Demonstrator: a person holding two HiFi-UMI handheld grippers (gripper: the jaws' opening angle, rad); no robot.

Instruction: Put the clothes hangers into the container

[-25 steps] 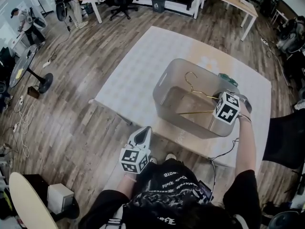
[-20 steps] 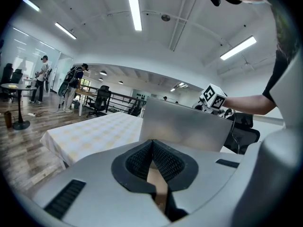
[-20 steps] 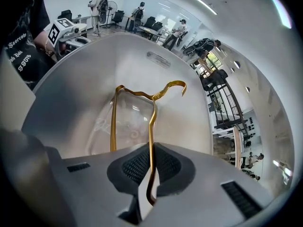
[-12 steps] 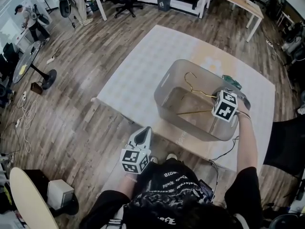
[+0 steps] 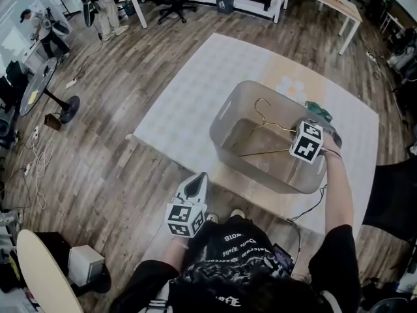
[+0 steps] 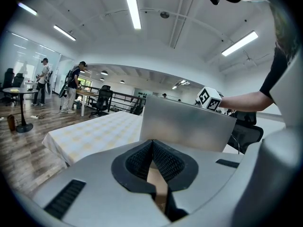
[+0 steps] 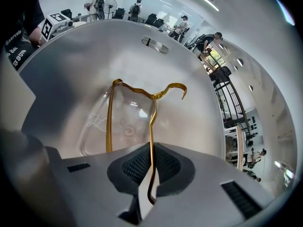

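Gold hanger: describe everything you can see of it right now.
The gold hanger is thin, shiny metal wire with an open hook, two shoulders and a bottom bar. The right tool is shut on one shoulder wire, holding it tilted inside the translucent grey container, hook end away from the tool. Whether it touches the container's floor is unclear.

The person holds the left gripper (image 5: pixel 197 178) low, close before the body, with the elbow bent; it points forward and a little downward. Its jaws are pressed together and nothing is between them. The right arm (image 5: pixel 339 197) is stretched forward, the forearm bare below a black short sleeve. The right gripper (image 7: pixel 150 161) points steeply downward, and its jaws are closed tight on the thin gold wire of a hanger (image 7: pixel 152 122).
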